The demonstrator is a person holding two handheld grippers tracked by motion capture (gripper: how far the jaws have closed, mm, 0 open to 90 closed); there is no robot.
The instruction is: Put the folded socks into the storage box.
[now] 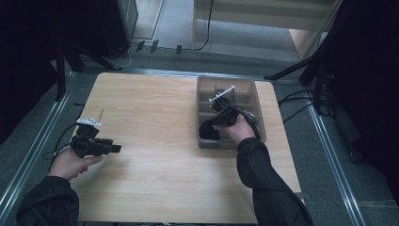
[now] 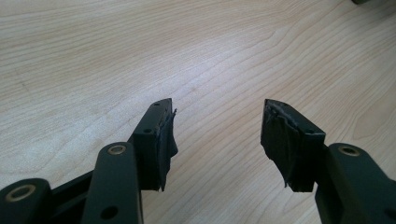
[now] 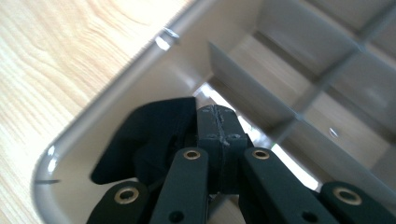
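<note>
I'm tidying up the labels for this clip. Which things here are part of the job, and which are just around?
In the job:
right gripper, shut on black cloth
grey divided bin

Just around:
left gripper, open over bare wooden table

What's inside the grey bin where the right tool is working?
The grey bin is split by dividers. In its near corner compartment lies a black cloth, pinched by the closed right tool. What lies under the cloth is covered.

No text, label, brand, number or sign can be read in any of the three views (the wooden table, the grey divided bin and the black jaws all look plain).
</note>
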